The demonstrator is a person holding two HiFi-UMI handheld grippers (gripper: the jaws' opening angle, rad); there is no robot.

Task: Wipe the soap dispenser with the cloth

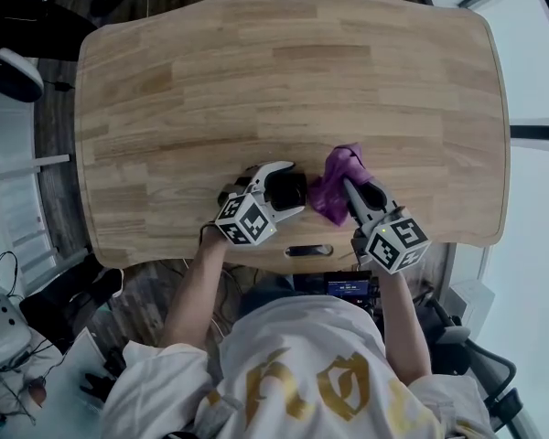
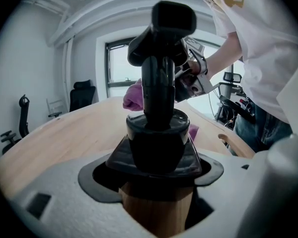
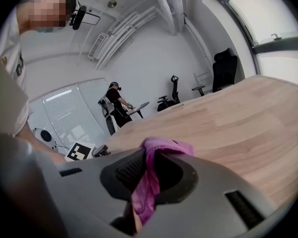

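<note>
Two grippers: left gripper (image 1: 289, 190) is clamped on the soap dispenser (image 2: 158, 133), and the cloth (image 3: 148, 182) is pinched in the right gripper (image 1: 359, 192). The soap dispenser is best held still while wiped.

Table (image 1: 284, 71): pale wood, matt, grain visible. Dispenser (image 2: 159, 128): glossy black plastic pump and collar, wood-look body. Cloth (image 1: 329, 195): soft purple fabric. Left gripper (image 2: 156, 192) and right gripper (image 3: 149, 177): matt grey plastic; pads (image 3: 128, 170) black, ribbed.
</note>
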